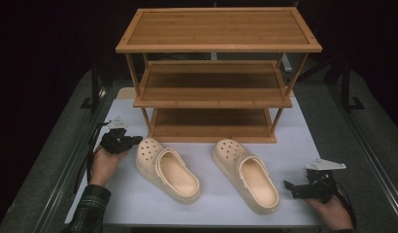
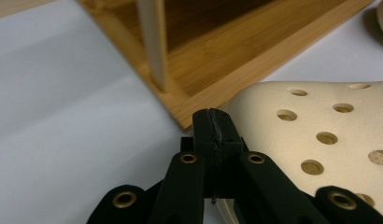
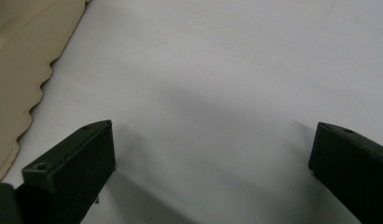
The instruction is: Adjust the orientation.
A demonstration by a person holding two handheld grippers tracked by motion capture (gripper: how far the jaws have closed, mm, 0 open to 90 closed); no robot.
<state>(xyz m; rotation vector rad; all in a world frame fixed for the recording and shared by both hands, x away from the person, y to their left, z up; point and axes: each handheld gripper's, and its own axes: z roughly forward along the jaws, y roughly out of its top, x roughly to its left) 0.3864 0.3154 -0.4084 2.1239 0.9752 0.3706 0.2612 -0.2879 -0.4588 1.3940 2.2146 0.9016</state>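
The shut left gripper [image 1: 134,140] was seen just beside the toe of the left cream perforated foam clog [image 1: 167,168]; an opened grasp was judged next, the right gripper [image 1: 290,187] spread wide nearby.

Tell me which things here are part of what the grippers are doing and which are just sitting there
In the job:
left clog, beside the shut left gripper
right clog
wooden shoe rack
open right gripper

Just there:
white mat
grey table surround
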